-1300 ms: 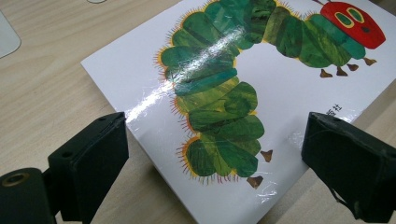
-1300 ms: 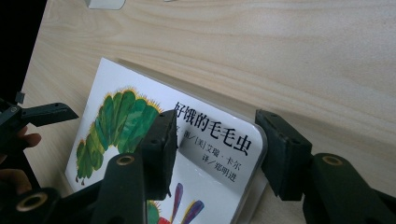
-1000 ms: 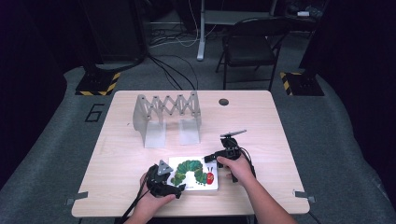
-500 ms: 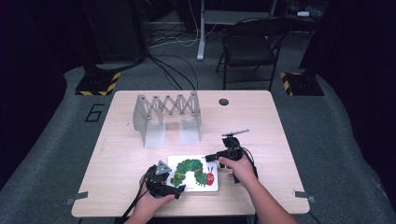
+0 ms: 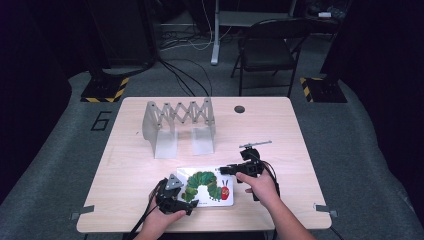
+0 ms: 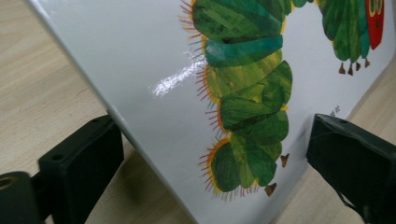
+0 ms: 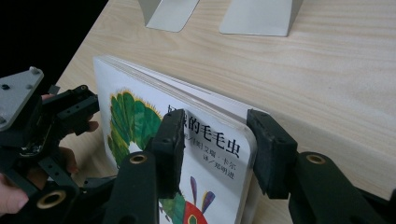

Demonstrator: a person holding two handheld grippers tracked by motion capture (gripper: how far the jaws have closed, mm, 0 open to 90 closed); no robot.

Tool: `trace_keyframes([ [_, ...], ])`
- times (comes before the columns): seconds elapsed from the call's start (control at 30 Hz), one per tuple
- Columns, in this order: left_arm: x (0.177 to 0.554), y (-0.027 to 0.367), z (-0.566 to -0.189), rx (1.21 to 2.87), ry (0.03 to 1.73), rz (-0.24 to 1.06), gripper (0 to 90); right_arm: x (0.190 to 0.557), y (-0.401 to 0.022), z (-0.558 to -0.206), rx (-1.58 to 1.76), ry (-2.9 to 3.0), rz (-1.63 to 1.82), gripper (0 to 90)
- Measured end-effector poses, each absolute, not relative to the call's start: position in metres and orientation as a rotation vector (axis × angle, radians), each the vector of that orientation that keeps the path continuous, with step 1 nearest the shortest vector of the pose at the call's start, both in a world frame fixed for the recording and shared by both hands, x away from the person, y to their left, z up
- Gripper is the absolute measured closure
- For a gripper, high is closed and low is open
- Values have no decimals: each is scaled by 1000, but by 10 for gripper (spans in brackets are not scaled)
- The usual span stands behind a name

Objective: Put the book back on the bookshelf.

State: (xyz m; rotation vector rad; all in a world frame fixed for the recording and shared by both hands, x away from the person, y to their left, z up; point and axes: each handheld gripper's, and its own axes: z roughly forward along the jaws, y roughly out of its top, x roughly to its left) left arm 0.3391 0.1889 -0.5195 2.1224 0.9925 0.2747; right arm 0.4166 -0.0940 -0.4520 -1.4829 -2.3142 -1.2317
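Gripping the far right corner of the caterpillar picture book (image 5: 206, 187), your right hand-held gripper (image 5: 223, 170) has just been closing its jaws, and the right gripper view shows both pads now pressed on the book (image 7: 205, 140), one on the cover beside the printed title, the other on the underside, with that edge lifted off the desk (image 5: 280, 130). Your left hand-held gripper (image 5: 189, 206) sits at the near left corner of the book with its jaws spread wide; in the left gripper view the book (image 6: 243, 93) passes between them at a slant, and whether either pad touches it cannot be told. The book lies face up near the front edge of the desk, between your two hands, its cover showing a green caterpillar with a red head. Behind it, well apart, the grey expanding book rack (image 5: 179, 122) stands upright near the middle of the desk. A small dark round disc (image 5: 239, 109) sits toward the far edge.
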Motion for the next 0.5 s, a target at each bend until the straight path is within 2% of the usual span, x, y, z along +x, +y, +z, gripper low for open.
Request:
trace_keyframes([
  [0.07, 337, 188, -518, 2107, 975, 259, 137, 412, -91, -447, -1467, -2366, -1236, 576],
  [0.3, 337, 193, -515, 2069, 984, 240, 169, 409, -88, -441, -1446, -2386, -1249, 575],
  [0.47, 337, 196, -512, 2034, 1010, 208, 242, 408, -88, -442, -1455, -2388, -1240, 575],
  [0.5, 339, 198, -511, 2003, 1040, 169, 256, 408, -88, -442, -1457, -2385, -1240, 575],
])
